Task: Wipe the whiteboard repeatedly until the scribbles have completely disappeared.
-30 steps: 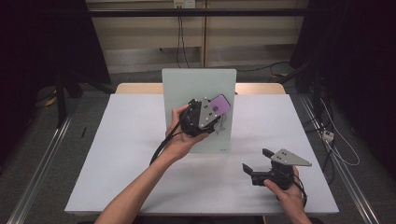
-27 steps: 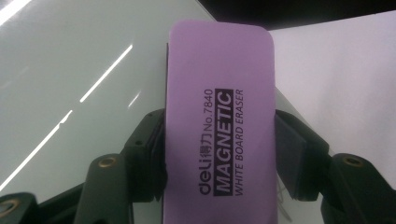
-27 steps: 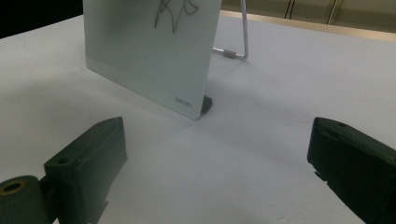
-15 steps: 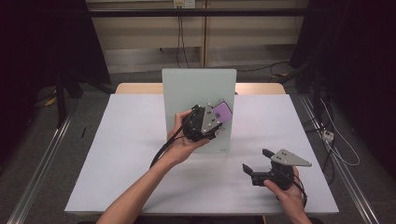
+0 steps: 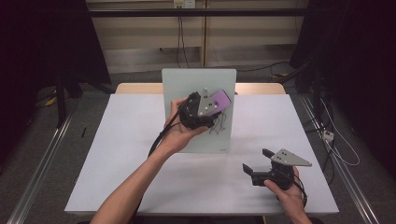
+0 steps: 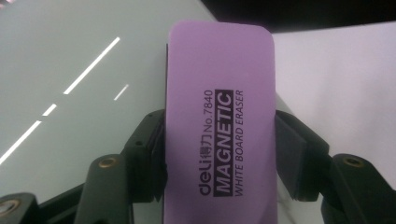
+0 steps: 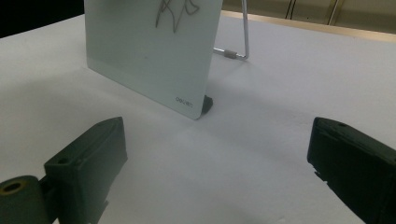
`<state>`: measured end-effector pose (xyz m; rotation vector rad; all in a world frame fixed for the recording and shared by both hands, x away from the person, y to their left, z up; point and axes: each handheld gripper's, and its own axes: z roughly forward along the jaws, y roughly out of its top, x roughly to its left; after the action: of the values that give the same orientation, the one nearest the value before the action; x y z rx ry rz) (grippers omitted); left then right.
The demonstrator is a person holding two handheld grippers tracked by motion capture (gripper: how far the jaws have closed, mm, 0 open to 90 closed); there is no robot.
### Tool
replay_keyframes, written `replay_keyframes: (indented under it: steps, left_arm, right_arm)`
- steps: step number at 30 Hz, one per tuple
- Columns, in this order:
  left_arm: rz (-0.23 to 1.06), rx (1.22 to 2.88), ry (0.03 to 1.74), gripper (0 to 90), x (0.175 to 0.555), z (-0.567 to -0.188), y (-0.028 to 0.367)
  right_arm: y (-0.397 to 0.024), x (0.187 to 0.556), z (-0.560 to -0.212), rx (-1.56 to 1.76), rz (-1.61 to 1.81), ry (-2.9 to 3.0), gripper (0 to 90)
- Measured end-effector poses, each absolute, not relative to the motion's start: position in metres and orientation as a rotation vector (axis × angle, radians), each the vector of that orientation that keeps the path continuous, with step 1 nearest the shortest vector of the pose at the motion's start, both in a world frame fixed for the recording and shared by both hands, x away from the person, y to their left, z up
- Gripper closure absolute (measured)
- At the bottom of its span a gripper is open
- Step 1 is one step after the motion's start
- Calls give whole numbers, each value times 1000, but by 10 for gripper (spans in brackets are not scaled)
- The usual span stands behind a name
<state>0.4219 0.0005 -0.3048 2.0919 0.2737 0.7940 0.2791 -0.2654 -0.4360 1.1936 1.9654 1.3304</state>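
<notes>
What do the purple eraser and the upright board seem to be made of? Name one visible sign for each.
Purple eraser: probably soft matte foam or plastic; its face is flat, dull, rounded at the corners, and printed "magnetic white board eraser".
Upright board: likely glossy glass or coated panel; it mirrors light streaks, looks pale green, and carries marker lines.

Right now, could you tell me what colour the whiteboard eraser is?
Purple with dark lettering; the whiteboard eraser shows best in the left gripper view.

The left gripper (image 5: 215, 103) has carried the purple eraser (image 5: 221, 100) toward one o'clock — higher up the whiteboard (image 5: 187, 88), above the scribble (image 5: 218, 123).
</notes>
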Motion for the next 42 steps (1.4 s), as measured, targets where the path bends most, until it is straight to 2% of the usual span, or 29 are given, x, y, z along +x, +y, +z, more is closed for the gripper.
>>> replay_keyframes:
  steps: [6, 22, 27, 37, 42]
  left_arm:
    - [800, 2106, 271, 409, 423, -303, -3]
    - [732, 2220, 178, 409, 399, -358, -26]
    - [686, 2244, 199, 409, 402, -352, -25]
    - [762, 2156, 291, 410, 419, -307, -12]
    - [764, 2173, 259, 410, 417, -313, -13]
  right_arm:
    - [-265, 279, -436, 1192, 1328, 1968, 46]
    - [-265, 279, -436, 1197, 1330, 1965, 46]
    - [-265, 279, -436, 1195, 1328, 1967, 46]
    - [-265, 279, -436, 1191, 1332, 1966, 46]
    - [-266, 279, -436, 1193, 1330, 1966, 46]
